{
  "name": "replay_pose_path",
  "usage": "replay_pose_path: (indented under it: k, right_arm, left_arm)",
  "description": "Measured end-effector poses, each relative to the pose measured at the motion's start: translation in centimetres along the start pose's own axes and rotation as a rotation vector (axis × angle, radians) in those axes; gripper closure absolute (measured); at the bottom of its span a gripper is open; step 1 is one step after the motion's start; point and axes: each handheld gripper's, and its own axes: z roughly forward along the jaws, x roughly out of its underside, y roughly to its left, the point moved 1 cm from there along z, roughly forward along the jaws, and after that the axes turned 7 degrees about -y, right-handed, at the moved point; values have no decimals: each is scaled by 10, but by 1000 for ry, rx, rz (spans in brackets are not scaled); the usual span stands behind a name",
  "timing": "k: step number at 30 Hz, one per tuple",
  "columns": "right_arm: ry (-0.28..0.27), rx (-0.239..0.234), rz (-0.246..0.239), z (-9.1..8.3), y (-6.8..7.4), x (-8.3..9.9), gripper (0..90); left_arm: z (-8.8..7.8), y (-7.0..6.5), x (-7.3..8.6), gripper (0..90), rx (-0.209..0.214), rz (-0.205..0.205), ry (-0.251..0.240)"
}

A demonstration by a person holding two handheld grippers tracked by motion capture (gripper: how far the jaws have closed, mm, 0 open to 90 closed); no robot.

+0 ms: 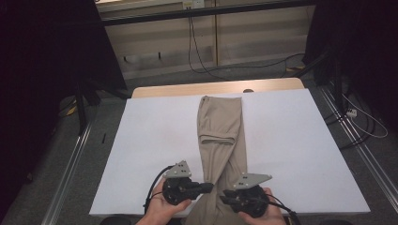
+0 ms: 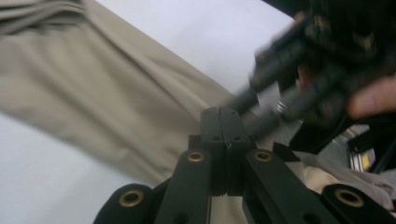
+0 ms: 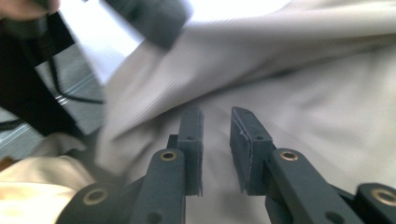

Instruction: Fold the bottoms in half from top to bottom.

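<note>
Overhead, high view:
Trousers: beige trousers are being laid lengthwise along the middle of the white table, with the near end hanging over the front edge between the two hands.
Left gripper: the left gripper is being held at the trousers' left edge, pointed inward toward the cloth.
Right gripper: the right gripper is being held at the trousers' right edge, pointed inward, close to the left one.

Left gripper view:
Jaws: the left gripper is being kept clenched, jaws pressed flat together; whether cloth is pinched between them cannot be told.
Trousers: the trousers are being seen spread under and beyond the jaws, on the table.
Other gripper: the right gripper is being seen blurred, just beyond the jaw tips.

Right gripper view:
Jaws: the right gripper is being held released, a narrow gap showing between the jaws, nothing pinched.
Trousers: the trousers are being seen directly beneath and ahead of the jaws.
</note>
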Motion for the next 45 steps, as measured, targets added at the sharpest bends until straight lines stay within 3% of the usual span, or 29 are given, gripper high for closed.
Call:
replay_pose_path:
  k: [3, 6, 9, 11, 15, 18, 20, 24, 27, 30, 32, 33, 34, 37, 38, 45]
  right_arm:
    - [-34, 93, 22, -19, -19, 2, 742]
    - [-58, 118, 54, -25, -28, 2, 742]
    - [-70, 118, 67, -24, -33, 2, 734]
    - [-77, 113, 85, -21, -35, 2, 698]
    - [-89, 87, 97, -12, -33, -4, 639]
    - [-69, 62, 86, -2, -27, -6, 592]
    - [-45, 51, 68, 3, -22, -5, 589]
    - [-25, 63, 53, 9, -15, -3, 552]
    - [-11, 68, 16, 13, -10, -3, 552]
    - [32, 78, -6, 18, -6, 2, 676]
    - [35, 94, -38, 18, -4, 2, 818]
    - [25, 90, -32, 17, -3, 1, 857]
    - [20, 91, -24, 15, -3, 1, 878]
    - [-3, 81, 17, 6, -7, 0, 885]
    - [-23, 70, 56, -3, -11, 1, 886]
    - [-54, 94, 124, -25, -21, 5, 886]
  left_arm:
    - [17, -8, 2, 900, 21, 21, 43]
    - [31, -12, 5, 900, 36, 28, 70]
    - [41, -14, 13, 896, 42, 46, 107]
    - [43, -11, 17, 795, 60, 18, 123]
    - [29, -10, 13, 686, 97, 2, 84]
    - [12, -5, 11, 707, 75, 2, 44]
    - [3, 2, 12, 742, 38, 6, 36]
    - [-2, 19, 18, 788, -58, 21, 66]
    - [3, 18, 24, 761, -81, 41, 117]
    - [10, 8, 28, 738, -58, 61, 152]
    - [13, 1, 30, 737, -76, 102, 165]
    - [14, -2, 30, 745, -75, 117, 172]
    - [15, -5, 30, 754, -65, 104, 170]
    - [14, -14, 30, 798, -46, 97, 179]
    - [14, -16, 30, 798, -35, 92, 177]
    - [18, -25, 32, 798, 49, 65, 202]
